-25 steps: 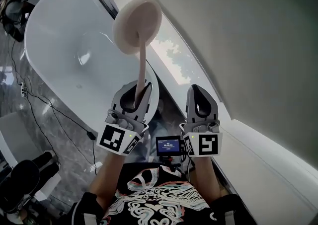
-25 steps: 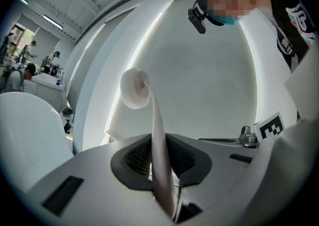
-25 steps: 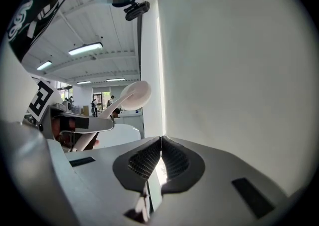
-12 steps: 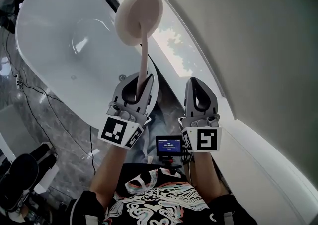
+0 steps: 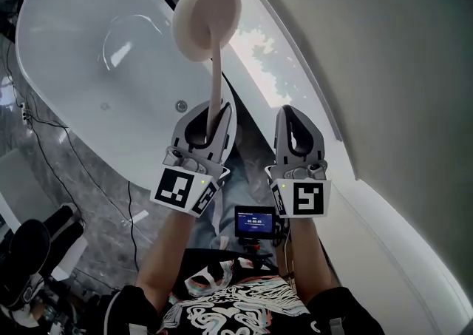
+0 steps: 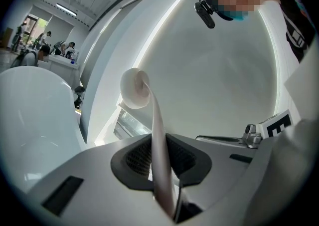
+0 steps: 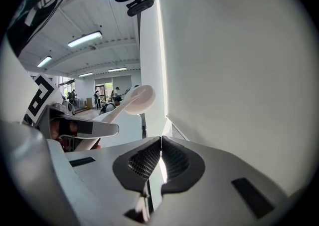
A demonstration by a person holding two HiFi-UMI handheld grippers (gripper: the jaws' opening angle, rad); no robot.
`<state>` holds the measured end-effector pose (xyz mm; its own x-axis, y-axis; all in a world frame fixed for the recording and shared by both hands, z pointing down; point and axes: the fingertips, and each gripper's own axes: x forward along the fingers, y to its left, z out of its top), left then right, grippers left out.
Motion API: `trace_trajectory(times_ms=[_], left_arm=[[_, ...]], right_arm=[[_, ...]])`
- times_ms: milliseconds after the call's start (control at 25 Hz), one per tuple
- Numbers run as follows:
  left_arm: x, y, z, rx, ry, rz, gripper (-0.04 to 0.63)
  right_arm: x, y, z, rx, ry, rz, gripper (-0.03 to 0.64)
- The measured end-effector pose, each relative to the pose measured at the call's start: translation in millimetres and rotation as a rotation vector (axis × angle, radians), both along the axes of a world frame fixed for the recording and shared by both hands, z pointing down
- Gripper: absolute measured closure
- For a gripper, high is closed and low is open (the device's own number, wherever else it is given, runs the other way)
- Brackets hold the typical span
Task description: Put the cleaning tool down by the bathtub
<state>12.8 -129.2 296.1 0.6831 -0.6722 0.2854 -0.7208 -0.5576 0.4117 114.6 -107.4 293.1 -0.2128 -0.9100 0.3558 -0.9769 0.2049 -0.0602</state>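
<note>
I find no word or number that I can read. The small screen (image 5: 253, 221) below my hands shows pale characters, too blurred to make out. The left tool (image 5: 212, 113) and right tool (image 5: 294, 115) bear only black-and-white square markers (image 5: 178, 191), no lettering.

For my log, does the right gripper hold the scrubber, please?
No: the right gripper is shut and empty; the left gripper clamps the scrubber.

The cleaning tool (image 5: 208, 17) is pale pink, the bathtub (image 5: 66, 60) glossy white, the floor (image 5: 103, 222) grey marbled stone, the wall (image 5: 384, 45) off-white.
</note>
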Motion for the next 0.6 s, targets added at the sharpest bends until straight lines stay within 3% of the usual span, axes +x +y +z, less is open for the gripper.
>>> trace_trajectory(times_ms=[600], left_arm=[[10.3,0.2,81.0,-0.085,-0.06,-0.018,0.528]], right_arm=[[10.3,-11.6,78.5,-0.06,-0.005,-0.017,0.591]])
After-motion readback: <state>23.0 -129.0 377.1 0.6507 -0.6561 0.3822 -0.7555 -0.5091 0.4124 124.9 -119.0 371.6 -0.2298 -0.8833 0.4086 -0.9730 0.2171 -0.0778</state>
